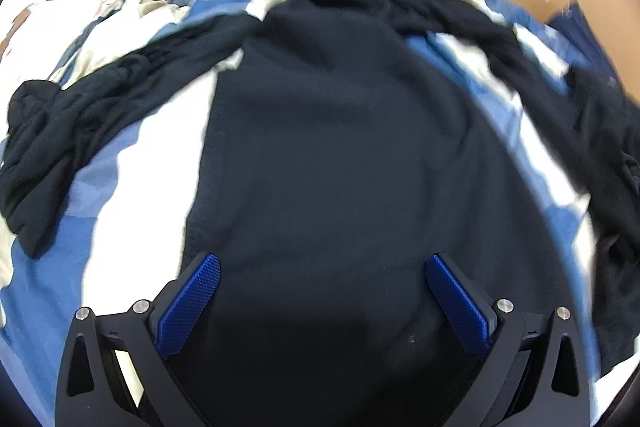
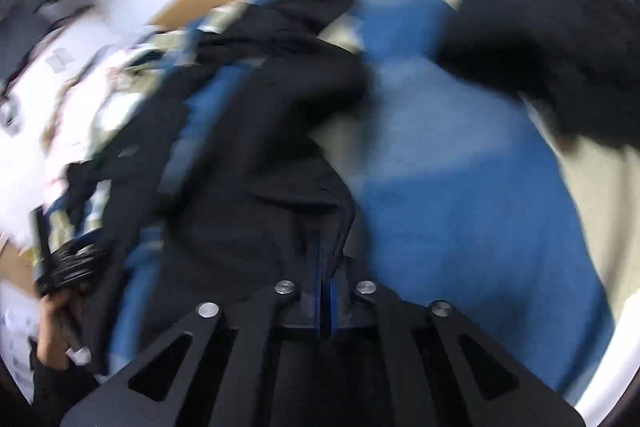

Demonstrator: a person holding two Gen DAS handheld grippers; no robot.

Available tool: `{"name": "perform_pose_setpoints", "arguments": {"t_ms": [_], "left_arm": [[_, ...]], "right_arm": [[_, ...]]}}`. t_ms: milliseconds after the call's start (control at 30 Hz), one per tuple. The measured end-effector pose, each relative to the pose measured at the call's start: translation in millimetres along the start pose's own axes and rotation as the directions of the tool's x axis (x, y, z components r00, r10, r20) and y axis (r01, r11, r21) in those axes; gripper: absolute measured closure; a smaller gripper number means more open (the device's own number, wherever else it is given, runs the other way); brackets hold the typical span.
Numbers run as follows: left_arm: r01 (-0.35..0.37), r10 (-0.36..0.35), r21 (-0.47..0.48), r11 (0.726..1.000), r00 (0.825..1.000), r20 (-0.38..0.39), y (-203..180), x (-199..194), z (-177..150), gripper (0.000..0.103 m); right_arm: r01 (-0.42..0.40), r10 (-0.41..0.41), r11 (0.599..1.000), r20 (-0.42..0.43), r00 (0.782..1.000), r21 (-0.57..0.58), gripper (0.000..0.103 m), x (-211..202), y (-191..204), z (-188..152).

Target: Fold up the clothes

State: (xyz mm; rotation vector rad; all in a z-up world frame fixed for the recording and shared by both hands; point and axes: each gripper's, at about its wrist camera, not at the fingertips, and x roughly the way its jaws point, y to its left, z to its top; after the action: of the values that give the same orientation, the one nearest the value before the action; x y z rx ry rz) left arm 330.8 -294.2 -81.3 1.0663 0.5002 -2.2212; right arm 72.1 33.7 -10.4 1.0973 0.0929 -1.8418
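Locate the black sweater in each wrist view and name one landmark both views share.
Left wrist view: the black sweater fills the centre, sleeves spread toward both sides, body running down between the open left gripper.
Right wrist view: blurred, it lies left of centre, running down to the shut right gripper.
Shared landmark: the blue, white and beige bedcover.

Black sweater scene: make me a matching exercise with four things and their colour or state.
Things:
1. sweater
2. bedsheet
3. left tongs
4. right tongs

States:
A. blue, white and beige patches
B. shut on black fabric
C. black, spread out with sleeves to the sides
D. open above the sweater

Pairs: 1-C, 2-A, 3-D, 4-B
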Motion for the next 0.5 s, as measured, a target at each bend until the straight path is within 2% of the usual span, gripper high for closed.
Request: {"name": "perform_pose_setpoints", "arguments": {"t_ms": [33, 67, 100, 133, 167, 200, 267, 333, 367, 433, 467, 500], "left_arm": [[0.055, -0.053, -0.030, 0.998, 0.997, 0.054, -1, -18, 5, 0.000], [0.102, -0.099, -0.023, 0.994, 0.989, 0.110, -7, -36, 8, 0.000], [0.147, -0.143, -0.012, 0.989, 0.976, 0.162, -13, -52, 11, 0.000], [0.178, -0.177, 0.012, 0.984, 0.964, 0.196, -22, -62, 11, 0.000], [0.208, -0.211, 0.036, 0.978, 0.952, 0.224, -32, -70, 11, 0.000], [0.231, -0.238, 0.057, 0.971, 0.946, 0.218, -42, -71, 11, 0.000], [0.257, -0.269, 0.090, 0.962, 0.948, 0.172, -63, -64, 8, 0.000], [0.296, -0.311, 0.116, 0.948, 0.941, 0.136, -83, -57, 7, 0.000], [0.306, -0.322, 0.132, 0.943, 0.939, 0.122, -94, -55, 8, 0.000], [0.340, -0.359, 0.174, 0.924, 0.929, 0.093, -123, -51, 10, 0.000], [0.352, -0.372, 0.194, 0.916, 0.925, 0.079, -135, -50, 11, 0.000], [0.356, -0.377, 0.215, 0.909, 0.924, 0.061, -150, -47, 12, 0.000]], "right_arm": [[-0.114, 0.115, 0.993, 0.010, 0.993, -0.041, 0.100, -3, 25, 0], [-0.226, 0.228, 0.971, 0.015, 0.974, -0.083, 0.095, -5, 50, -1], [-0.328, 0.331, 0.937, 0.000, 0.944, -0.121, 0.090, -4, 73, -3], [-0.407, 0.401, 0.903, -0.069, 0.913, -0.140, 0.073, 9, 90, -9], [-0.484, 0.466, 0.862, -0.139, 0.874, -0.152, 0.051, 21, 108, -15], [-0.536, 0.506, 0.829, -0.194, 0.840, -0.159, 0.046, 31, 121, -21], [-0.490, 0.463, 0.856, -0.177, 0.868, -0.163, 0.046, 25, 112, -22], [-0.477, 0.479, 0.872, -0.007, 0.878, -0.111, 0.044, -11, 74, -6], [-0.464, 0.469, 0.882, 0.080, 0.879, -0.080, 0.034, -28, 55, 1], [-0.371, 0.352, 0.928, 0.255, 0.901, 0.030, 0.021, -56, 11, 8], [-0.308, 0.264, 0.945, 0.305, 0.915, 0.106, 0.020, -62, -12, 7], [-0.267, 0.205, 0.949, 0.314, 0.927, 0.168, 0.020, -60, -30, 5]]}}
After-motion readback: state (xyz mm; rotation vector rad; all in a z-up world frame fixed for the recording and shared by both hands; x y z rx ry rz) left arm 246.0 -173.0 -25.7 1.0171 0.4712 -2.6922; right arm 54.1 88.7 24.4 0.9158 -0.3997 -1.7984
